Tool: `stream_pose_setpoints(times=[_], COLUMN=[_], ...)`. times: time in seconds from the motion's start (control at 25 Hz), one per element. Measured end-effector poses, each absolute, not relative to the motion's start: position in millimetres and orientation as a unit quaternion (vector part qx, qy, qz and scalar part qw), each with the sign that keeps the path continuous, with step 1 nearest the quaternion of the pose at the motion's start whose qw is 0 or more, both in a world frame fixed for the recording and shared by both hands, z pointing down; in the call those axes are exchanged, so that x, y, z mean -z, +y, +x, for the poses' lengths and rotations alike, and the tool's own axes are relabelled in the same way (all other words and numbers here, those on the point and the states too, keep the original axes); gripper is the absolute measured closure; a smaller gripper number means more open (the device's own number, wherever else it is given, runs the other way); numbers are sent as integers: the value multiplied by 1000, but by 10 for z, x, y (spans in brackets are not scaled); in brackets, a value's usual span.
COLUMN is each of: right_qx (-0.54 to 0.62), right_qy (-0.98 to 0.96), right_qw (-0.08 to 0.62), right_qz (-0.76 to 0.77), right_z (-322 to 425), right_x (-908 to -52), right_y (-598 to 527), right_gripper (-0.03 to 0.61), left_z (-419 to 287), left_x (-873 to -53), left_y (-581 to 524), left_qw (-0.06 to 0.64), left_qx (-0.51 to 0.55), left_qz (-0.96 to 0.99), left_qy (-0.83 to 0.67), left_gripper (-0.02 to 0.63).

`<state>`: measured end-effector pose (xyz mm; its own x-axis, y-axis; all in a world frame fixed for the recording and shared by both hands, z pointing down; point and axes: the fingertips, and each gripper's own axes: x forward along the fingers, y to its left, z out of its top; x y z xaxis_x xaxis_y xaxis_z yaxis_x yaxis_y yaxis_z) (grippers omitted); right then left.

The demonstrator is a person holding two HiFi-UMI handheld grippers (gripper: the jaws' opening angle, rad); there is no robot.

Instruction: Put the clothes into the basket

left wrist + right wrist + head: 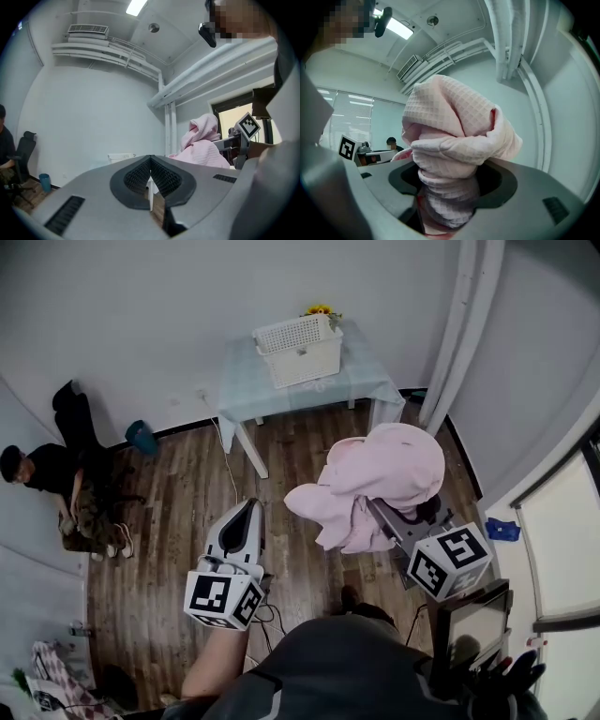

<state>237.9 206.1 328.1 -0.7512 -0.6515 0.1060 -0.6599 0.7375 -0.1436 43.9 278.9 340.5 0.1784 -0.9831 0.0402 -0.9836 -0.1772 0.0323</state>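
A bundled pink waffle-weave garment (375, 486) hangs in the air over the wooden floor, gripped by my right gripper (382, 514); in the right gripper view the pink garment (452, 140) fills the space between the jaws and bulges above them. My left gripper (249, 510) is shut with nothing in it, its jaws meeting at the tip (150, 158), left of the garment. A white plastic basket (299, 348) stands on the small table (361, 381) ahead, by the back wall; the basket (121, 157) also shows faintly in the left gripper view.
A person sits on a chair (66, 486) at the left wall, with a blue bin (142, 437) nearby. Yellow flowers (320, 310) stand behind the basket. A white pipe (459, 334) runs down at the right, and a screen (473, 622) is at my lower right.
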Motion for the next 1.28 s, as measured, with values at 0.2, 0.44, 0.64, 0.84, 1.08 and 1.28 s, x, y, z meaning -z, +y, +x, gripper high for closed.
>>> stream_pose_setpoints(times=[0.2,0.44,0.64,0.84,1.08,1.28], right_qx=[-83,-71,-71,-93,-100,-101], right_qy=[-934,-938,-941,-945,-943,-937], right_qw=[20,10,11,13,19,23], right_qz=[346,339,330,312,317,333], right_z=[2367,2357,2377,2317,2042,1738], right_x=[-3251,-3145,-3158,-3328,-3423,-3430], right_y=[2070,2139,1841,776,501,273], right_gripper=[265,265,265,265,265,265], left_z=[389,460,508,501,210,-126], left_x=[-3331,-3221,-3231,-3332,-3437,-3449], left_y=[2813,2877,2610,1642,1329,1021], left_qw=[11,-2,2,11,15,14], left_qx=[-4,-4,-3,-18,-5,1], left_qz=[760,760,754,742,747,757], left_qy=[-650,-649,-657,-670,-665,-653], left_gripper=[604,604,604,604,604,604])
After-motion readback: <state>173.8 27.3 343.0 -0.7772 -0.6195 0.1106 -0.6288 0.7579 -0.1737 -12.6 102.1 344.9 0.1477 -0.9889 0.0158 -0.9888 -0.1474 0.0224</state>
